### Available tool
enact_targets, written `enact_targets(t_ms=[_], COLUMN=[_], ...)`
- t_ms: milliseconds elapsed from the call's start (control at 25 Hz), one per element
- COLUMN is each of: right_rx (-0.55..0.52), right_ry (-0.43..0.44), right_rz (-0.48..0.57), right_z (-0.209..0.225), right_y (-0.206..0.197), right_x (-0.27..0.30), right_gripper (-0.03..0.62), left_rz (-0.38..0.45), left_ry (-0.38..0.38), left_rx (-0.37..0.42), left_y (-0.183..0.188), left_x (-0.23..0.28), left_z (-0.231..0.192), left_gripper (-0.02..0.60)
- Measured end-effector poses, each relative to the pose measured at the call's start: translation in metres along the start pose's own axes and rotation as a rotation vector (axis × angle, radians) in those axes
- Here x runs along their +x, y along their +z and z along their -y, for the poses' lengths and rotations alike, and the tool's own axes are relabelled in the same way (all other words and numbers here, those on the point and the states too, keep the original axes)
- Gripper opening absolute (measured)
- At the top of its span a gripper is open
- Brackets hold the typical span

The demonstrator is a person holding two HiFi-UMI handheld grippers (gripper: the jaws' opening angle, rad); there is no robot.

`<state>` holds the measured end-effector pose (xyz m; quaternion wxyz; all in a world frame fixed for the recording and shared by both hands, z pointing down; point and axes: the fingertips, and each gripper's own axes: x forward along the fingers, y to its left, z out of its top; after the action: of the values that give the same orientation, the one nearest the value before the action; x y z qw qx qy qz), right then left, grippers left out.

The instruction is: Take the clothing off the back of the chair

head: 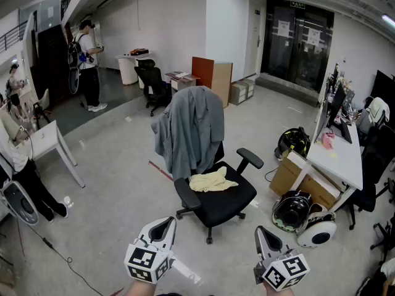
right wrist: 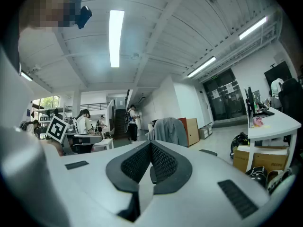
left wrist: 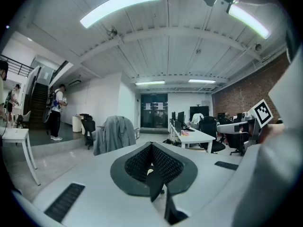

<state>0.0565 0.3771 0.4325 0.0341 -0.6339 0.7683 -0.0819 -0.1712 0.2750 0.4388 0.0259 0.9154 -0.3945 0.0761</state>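
Both grippers empty. Left gripper (head: 163, 226) and right gripper (head: 261, 234) carried low, well short of the office chair (head: 225, 202), likely pre-approach; fingers (left wrist: 165, 164) fully together, nothing between. Gray jacket (head: 191, 125) draped over the backrest, hung by its shoulders. Yellow cloth (head: 212, 180) on the seat. Cardboard box (head: 295, 176) beside the white table (head: 342, 159): contents not discernible.

A grey jacket (head: 191, 128) drapes the office chair (head: 229, 200), hiding its backrest. Far left of the chair, a person (head: 24, 184) is cut off by the frame's edge. Door notices (head: 283, 25) behind the chair are too small to read.
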Motion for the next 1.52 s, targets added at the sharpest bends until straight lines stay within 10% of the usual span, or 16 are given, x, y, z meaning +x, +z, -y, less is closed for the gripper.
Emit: enact_targets(t_ms=[280,480,720,1520], right_rx=[-0.005,0.077,0.082,0.092], right_ry=[0.006,0.024,0.011,0.036], right_rz=[-0.014,-0.056,-0.102,-0.231], right_z=[0.02,0.026,0.047,0.089], right_y=[0.0,-0.017,-0.032,-0.037], right_x=[-0.02,-0.024,-0.005,0.23], right_gripper=[0.012,0.012,0.014,0.014], left_rz=[-0.012,-0.029,-0.063,-0.09], left_ry=[-0.024,-0.023,0.0,-0.037], left_rx=[-0.035,-0.304,0.002,-0.052], left_y=[-0.006,-0.026,-0.03,-0.03], left_x=[0.016,0.022,0.047,0.239], left_z=[0.04,0.036,0.036,-0.117], left_gripper=[0.005,0.005,0.005,0.005])
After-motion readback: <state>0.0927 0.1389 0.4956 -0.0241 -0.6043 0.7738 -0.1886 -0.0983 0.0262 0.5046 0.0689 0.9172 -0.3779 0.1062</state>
